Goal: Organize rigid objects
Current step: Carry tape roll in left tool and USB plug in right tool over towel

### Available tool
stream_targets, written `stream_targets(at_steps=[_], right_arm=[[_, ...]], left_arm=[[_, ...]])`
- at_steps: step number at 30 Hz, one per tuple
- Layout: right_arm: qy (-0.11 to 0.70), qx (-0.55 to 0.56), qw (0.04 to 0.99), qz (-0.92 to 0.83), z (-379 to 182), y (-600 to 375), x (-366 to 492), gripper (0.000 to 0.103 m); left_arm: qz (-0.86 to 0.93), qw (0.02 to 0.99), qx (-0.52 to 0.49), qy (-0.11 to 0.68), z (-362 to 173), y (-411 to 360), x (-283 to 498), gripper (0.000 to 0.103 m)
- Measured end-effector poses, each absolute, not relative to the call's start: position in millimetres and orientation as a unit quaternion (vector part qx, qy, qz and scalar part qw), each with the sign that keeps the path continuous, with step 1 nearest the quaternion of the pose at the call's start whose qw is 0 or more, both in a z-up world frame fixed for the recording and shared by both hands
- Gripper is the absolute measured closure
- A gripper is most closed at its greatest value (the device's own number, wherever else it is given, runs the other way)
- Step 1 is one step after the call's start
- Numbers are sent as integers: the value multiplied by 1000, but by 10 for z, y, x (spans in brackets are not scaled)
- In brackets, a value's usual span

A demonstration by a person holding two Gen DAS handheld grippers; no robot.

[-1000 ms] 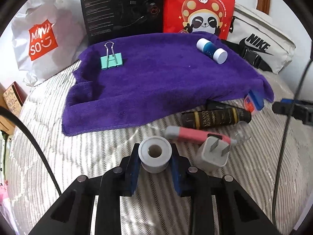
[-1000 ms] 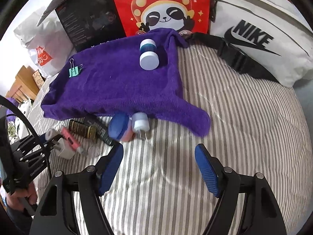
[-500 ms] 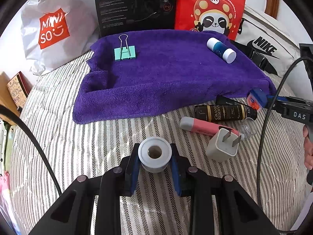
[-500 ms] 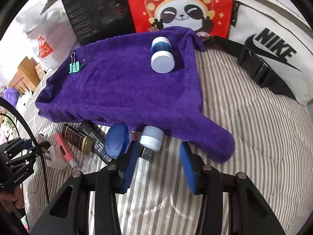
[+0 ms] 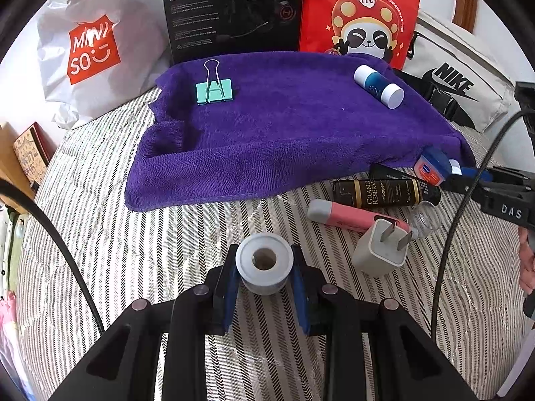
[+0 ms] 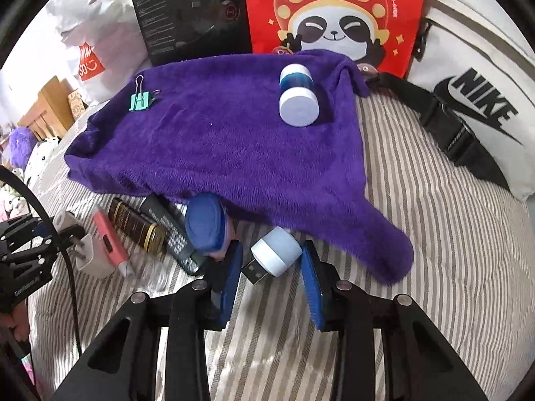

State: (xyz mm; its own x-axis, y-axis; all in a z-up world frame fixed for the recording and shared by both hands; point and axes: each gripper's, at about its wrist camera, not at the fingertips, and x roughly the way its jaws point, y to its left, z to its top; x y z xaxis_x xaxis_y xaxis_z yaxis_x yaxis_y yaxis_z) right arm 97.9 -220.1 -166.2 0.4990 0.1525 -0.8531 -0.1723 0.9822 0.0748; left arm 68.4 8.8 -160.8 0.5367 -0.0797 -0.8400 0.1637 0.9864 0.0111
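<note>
My left gripper is shut on a grey-white tape roll, held just above the striped bedcover in front of the purple towel. On the towel lie a green binder clip and a blue-and-white bottle. At the towel's near right corner, my right gripper is closing around a small USB light with a white dome. Both blue pads touch it. A blue-lidded jar lies just left of the left finger.
Between the two grippers lie a dark bottle, a pink cutter, a white charger plug and a black remote. A Miniso bag, a black box, a red panda bag and a Nike bag line the back.
My right gripper has moved forward and down onto the USB light, and its jaws have narrowed from wide apart to touching it. The left gripper still holds the tape roll.
</note>
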Motion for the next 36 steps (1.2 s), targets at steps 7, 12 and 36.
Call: stream_targets(at_steps=[7,12,36], right_arm=[[484,-9,870,89,-1666,-2190,1003,67],[485,-6,869,94,-1667,-2204,995,67],[462,17,880,112,-1180,-2182,859,67]], left_arm=[[-71,875,43,476,-1606,85,696,75],[-73,875,39,478,-1602,98,700,76],[-60,888,21,456,-1242,253,663,76]])
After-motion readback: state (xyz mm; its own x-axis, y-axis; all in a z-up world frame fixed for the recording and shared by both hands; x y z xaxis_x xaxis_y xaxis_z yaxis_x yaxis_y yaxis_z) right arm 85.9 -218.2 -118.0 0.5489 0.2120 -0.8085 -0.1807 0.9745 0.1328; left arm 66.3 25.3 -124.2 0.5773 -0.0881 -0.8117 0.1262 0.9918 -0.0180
